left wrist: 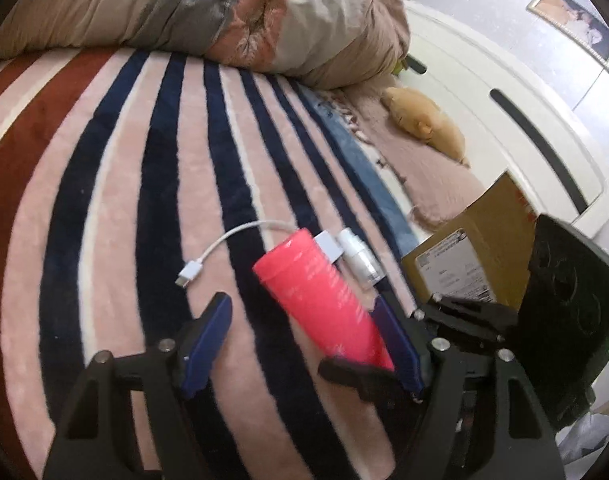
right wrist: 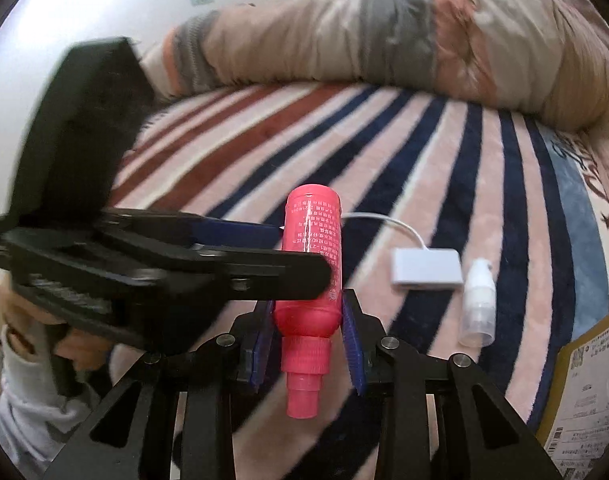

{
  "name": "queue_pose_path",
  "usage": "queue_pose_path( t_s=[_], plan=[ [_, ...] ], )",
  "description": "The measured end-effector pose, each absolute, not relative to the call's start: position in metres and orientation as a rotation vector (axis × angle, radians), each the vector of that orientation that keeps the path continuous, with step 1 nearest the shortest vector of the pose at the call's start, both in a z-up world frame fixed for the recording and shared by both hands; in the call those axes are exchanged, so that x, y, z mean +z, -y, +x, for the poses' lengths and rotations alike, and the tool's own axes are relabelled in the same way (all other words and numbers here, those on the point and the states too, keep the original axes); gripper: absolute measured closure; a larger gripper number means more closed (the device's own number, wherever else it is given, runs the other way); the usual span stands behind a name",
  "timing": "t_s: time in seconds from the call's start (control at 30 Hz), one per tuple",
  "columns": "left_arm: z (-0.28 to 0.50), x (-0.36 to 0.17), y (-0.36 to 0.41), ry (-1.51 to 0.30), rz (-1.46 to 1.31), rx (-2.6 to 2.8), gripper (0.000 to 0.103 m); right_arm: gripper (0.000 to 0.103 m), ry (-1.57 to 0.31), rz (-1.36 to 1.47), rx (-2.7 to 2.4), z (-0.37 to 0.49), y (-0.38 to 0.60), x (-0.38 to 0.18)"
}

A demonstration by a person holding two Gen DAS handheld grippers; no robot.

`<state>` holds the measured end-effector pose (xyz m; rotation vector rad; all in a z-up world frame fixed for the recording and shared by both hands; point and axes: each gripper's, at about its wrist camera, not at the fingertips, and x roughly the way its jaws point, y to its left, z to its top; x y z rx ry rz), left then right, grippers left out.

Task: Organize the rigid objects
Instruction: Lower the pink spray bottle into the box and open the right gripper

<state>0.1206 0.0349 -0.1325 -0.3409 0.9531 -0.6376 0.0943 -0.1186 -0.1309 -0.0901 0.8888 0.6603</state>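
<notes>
A pink plastic bottle (right wrist: pixel 310 240) sits neck-first in my right gripper (right wrist: pixel 308 304), whose blue pads are shut on its shoulder, base pointing away over the striped blanket (right wrist: pixel 384 152). My left gripper (right wrist: pixel 296 254) reaches in from the left and straddles the bottle's body. In the left wrist view the pink bottle (left wrist: pixel 324 296) lies between the left gripper's (left wrist: pixel 300 306) blue fingers (left wrist: pixel 212 320), close to the right one, with a wide gap on the left. These jaws stand open. A white adapter (right wrist: pixel 426 266) with its cable and a small clear pump bottle (right wrist: pixel 478 308) lie on the blanket just beyond.
A brown cardboard box (left wrist: pixel 476 256) with a label stands at the bed's right side. A bunched duvet (left wrist: pixel 184 4) lies across the far end. A tan plush toy (left wrist: pixel 424 128) rests by the white headboard (left wrist: pixel 504 120). A person's sleeve (right wrist: pixel 24 380) shows at lower left.
</notes>
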Motion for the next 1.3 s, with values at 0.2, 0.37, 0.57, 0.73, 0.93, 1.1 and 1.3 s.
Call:
queue_pose_path(
  t_s=[0.2,0.37,0.57,0.73,0.93,1.1,1.3],
  plan=[
    [0.105,-0.101,-0.043,-0.859,-0.379,-0.705,0.059,0.075,-0.801,-0.122,0.712,0.07,0.111,-0.1],
    [0.071,-0.032,-0.019,-0.724,-0.252,-0.735,0.069,0.075,-0.704,-0.089,0.711,0.045,0.128,-0.055],
    [0.042,0.037,0.034,-0.628,-0.11,-0.758,0.072,0.075,-0.54,-0.065,0.635,0.01,0.172,-0.005],
    [0.031,0.068,0.099,-0.603,0.001,-0.816,0.072,0.075,-0.472,-0.013,0.56,-0.011,0.227,0.016],
    [0.037,0.068,0.182,-0.658,0.09,-0.896,0.072,0.075,-0.478,0.053,0.435,-0.024,0.3,0.011],
    [0.048,0.05,0.231,-0.729,0.145,-0.915,0.072,0.075,-0.548,0.072,0.375,-0.02,0.335,-0.006],
    [0.064,0.019,0.256,-0.843,0.17,-0.895,0.071,0.075,-0.652,0.127,0.324,-0.011,0.357,-0.027]
  ],
)
